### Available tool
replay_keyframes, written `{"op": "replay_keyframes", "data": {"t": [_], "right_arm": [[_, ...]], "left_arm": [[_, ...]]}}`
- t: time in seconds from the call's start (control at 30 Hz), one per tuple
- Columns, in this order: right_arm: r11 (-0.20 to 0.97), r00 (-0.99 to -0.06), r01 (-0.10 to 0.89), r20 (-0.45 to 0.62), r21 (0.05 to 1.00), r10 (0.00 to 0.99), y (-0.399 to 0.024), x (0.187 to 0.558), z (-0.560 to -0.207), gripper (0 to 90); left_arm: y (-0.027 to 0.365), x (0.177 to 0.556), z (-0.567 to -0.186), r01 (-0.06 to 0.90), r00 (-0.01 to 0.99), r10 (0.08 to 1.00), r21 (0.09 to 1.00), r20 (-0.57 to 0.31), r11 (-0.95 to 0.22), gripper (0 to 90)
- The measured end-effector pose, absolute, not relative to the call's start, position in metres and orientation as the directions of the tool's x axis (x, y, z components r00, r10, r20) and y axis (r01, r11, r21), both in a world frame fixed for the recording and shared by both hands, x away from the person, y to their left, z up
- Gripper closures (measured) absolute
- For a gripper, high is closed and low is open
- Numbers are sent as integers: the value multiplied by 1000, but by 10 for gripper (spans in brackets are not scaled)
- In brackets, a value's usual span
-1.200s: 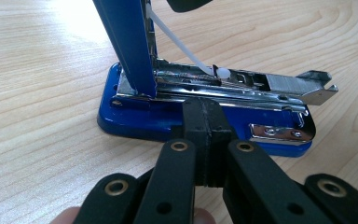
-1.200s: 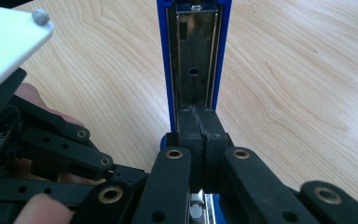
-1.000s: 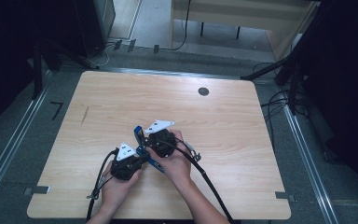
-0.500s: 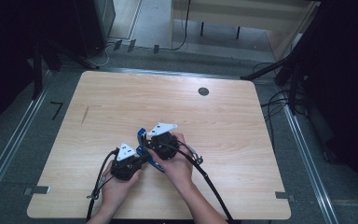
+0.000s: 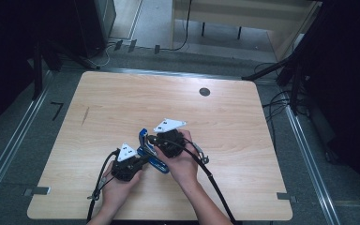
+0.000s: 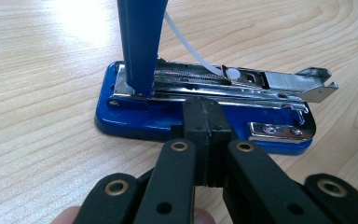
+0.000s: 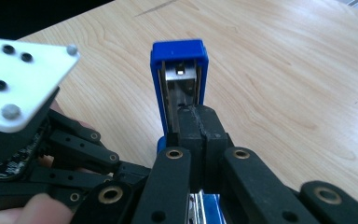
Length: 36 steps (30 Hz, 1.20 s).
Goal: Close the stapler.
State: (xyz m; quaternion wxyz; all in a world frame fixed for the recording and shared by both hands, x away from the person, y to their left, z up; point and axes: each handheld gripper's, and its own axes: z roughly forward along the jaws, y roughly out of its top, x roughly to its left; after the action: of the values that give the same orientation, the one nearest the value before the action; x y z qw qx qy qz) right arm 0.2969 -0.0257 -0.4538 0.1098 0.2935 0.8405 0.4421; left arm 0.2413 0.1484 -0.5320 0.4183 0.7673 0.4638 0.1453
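We see a blue stapler [image 5: 149, 152] lying opened on the wooden worktop [image 5: 122, 108], low in the middle of the high view, between the 2 hands. In the left gripper view, the left gripper [image 6: 207, 135] has its fingers pressed together with nothing between them, their tips touching the side of the stapler's base, whose metal staple rail lies exposed. In the right gripper view, the right gripper [image 7: 199, 122] also has its fingers together, set against the underside of the raised blue lid [image 7: 179, 77], which stands upright.
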Motion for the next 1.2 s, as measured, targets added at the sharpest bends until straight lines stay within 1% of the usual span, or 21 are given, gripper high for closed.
{"op": "replay_keyframes", "data": {"t": [0.3, 0.5, 1.0, 1.2], "right_arm": [[412, -803, 368, 61, 834, 593, -31, 292, -435, 900], [386, -796, 353, 57, 853, 602, -32, 296, -420, 900], [413, -808, 335, 32, 847, 588, 3, 304, -414, 900], [429, -812, 337, 29, 838, 582, 5, 303, -419, 900]], "left_arm": [[148, 241, -532, 592, 525, 834, 777, -169, -215, 900], [148, 241, -532, 589, 526, 834, 778, -164, -219, 900], [148, 241, -532, 590, 526, 834, 778, -167, -217, 900], [148, 242, -532, 589, 526, 834, 778, -164, -218, 900]]}}
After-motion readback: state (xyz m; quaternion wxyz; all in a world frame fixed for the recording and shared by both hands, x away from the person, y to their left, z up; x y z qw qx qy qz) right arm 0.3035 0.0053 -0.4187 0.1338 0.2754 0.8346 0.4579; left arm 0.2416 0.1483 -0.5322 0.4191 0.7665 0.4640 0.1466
